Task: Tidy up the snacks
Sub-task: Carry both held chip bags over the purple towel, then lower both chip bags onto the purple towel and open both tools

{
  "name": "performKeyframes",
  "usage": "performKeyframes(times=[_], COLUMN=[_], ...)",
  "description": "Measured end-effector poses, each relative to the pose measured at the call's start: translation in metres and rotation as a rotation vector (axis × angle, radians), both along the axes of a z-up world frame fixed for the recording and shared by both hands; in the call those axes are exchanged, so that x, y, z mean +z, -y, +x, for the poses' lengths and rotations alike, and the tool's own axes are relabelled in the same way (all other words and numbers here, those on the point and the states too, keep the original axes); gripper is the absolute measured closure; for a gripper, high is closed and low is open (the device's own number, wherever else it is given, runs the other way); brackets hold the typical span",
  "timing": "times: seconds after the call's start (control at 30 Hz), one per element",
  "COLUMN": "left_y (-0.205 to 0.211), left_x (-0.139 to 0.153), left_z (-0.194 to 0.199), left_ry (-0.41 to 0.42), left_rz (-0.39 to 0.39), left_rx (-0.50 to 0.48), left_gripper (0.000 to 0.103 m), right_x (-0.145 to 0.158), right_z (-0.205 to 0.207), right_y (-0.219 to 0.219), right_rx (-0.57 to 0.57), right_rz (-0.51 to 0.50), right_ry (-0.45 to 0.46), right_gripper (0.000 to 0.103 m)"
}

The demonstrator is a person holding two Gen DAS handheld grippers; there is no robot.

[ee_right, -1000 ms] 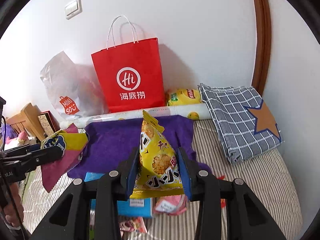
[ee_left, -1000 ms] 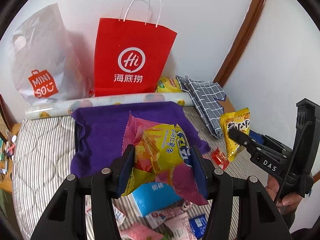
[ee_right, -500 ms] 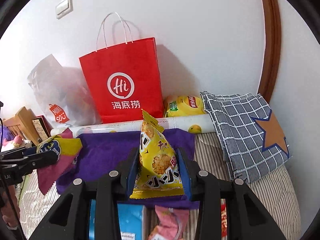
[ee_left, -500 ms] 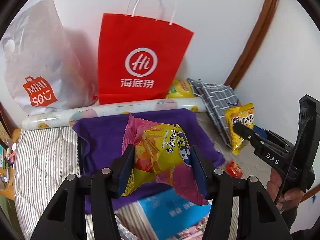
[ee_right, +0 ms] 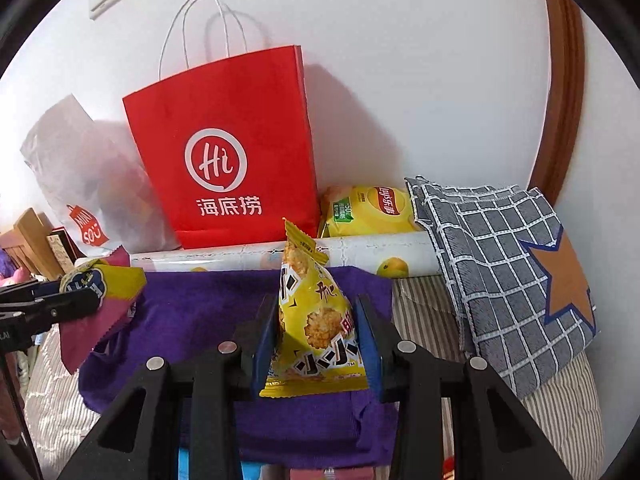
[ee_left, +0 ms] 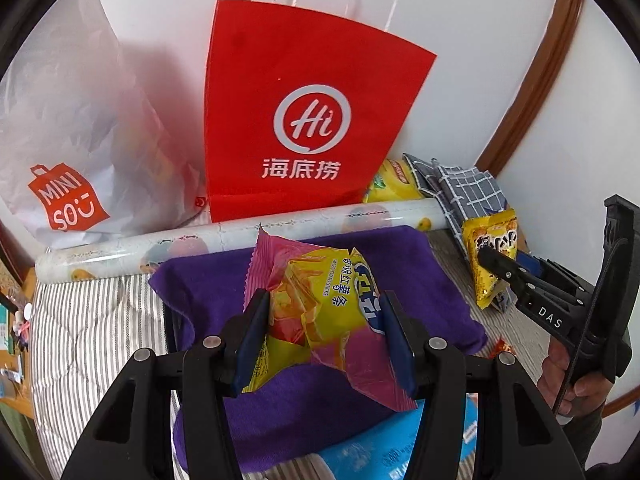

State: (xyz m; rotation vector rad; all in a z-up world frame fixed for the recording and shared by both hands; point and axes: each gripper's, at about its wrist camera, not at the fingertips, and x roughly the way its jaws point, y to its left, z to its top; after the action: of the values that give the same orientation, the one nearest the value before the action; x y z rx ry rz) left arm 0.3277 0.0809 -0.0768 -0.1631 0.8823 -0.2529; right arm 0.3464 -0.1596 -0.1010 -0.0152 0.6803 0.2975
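My left gripper is shut on a pink-and-yellow sweet potato sticks packet, held above the purple cloth. It also shows at the left of the right wrist view. My right gripper is shut on a yellow triangular snack packet, held above the purple cloth; that packet shows at the right of the left wrist view. A red Hi paper bag stands against the wall behind the cloth.
A white Miniso plastic bag leans left of the red bag. A rolled printed sheet lies along the cloth's far edge. A yellow Lay's bag and a checked cushion lie at the right. A blue packet lies below the left gripper.
Both grippers have moved forward toward the red bag with their packets; the bag and cloth look larger and closer. The loose snacks below have slid out of view.
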Motion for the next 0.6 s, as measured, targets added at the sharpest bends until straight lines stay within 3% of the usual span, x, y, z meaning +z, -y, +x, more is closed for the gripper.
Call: performKeyframes(times=[0.6], left_y=[-0.005], left_x=[-0.057], left_z=[0.029], left_ry=[-0.152], left_rz=[0.031], left_rx=[0.052], left_gripper=[0.048], right_x=[-0.057], right_z=[0.024], right_y=[-0.012], right_rx=[0.046], right_rz=[-0.018], right_ry=[-0.129], right_gripper=[0.067])
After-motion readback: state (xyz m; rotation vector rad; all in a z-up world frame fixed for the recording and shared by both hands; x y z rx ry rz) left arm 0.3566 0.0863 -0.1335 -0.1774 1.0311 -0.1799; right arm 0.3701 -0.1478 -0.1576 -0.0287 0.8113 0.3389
